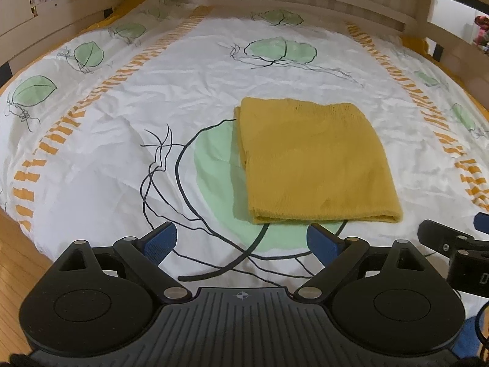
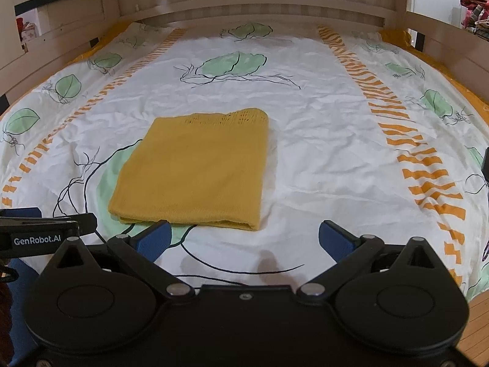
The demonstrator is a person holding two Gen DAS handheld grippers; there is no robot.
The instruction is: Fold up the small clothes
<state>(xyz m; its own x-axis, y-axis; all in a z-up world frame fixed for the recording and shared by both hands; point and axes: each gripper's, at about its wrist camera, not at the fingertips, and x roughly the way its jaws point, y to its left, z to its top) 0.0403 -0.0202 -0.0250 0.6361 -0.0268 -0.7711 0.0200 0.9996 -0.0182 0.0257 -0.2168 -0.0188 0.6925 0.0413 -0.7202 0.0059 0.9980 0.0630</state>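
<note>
A mustard-yellow knitted garment lies folded into a flat rectangle on the bed, with the fold edges stacked along its near side. In the right wrist view the same garment sits left of centre. My left gripper hovers open just short of the garment's near edge, its blue pads wide apart and nothing between them. My right gripper is also open, near the garment's near right corner, holding nothing. Each gripper shows at the edge of the other's view.
The bed carries a white duvet printed with green leaves and orange stripes. A wooden bed frame with slats rises behind and at both sides. Wood floor shows at the near left.
</note>
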